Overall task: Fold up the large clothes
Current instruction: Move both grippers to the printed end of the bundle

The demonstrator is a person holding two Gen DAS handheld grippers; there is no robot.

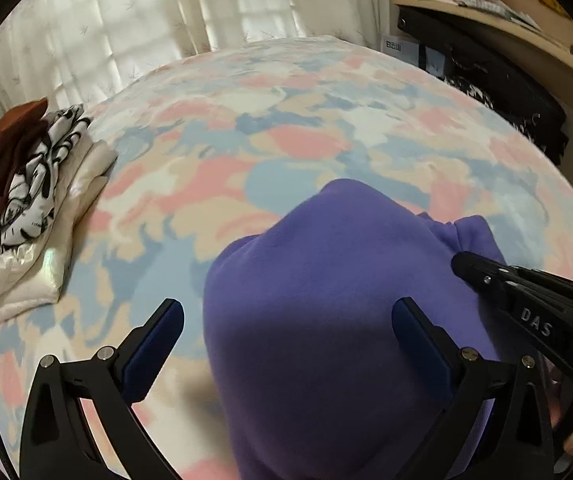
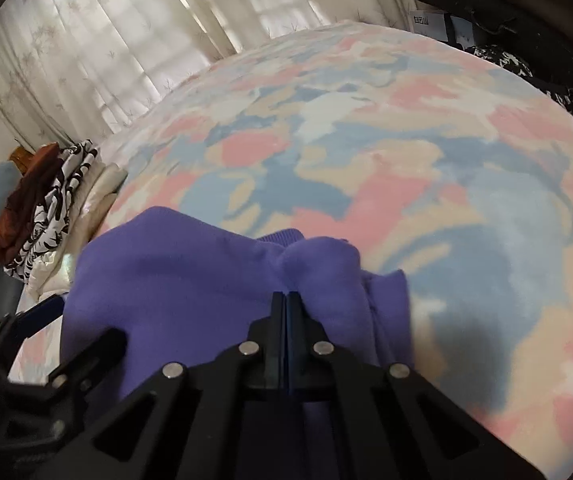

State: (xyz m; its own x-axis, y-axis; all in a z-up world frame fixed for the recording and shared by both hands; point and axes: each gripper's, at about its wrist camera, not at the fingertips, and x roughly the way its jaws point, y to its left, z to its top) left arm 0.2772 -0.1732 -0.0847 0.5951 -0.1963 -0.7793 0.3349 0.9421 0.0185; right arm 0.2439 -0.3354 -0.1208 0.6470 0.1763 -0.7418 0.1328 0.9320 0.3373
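The bed [image 1: 294,128], covered by a blanket patterned in pink, pale blue, cream and white, fills most of both views. Behind its far edge hang sheer white curtains [image 1: 126,20] with light coming through them. To the far right stands a wooden shelf unit [image 1: 498,12] carrying pink boxes, with dark items beneath it. On the near part of the bed lies the purple garment [image 1: 326,300], a thick fleece-like piece bunched into a mound; in the right wrist view it sits in the lower left of the blanket, with a ribbed edge showing at its far side. At the left edge of the bed rests a stack of folded clothes [image 1: 26,216]: a rust-brown piece on top, a black-and-white patterned one below it, and glossy cream fabric at the bottom. The stack lies well apart from the purple garment. The left gripper [image 1: 286,320] has its jaws spread wide, the blue-padded fingers standing either side of the purple mound; whether the pads touch the cloth cannot be told. The right gripper [image 2: 285,300] has its jaws pressed together, pinching a gathered fold of the purple garment at the fingertips.
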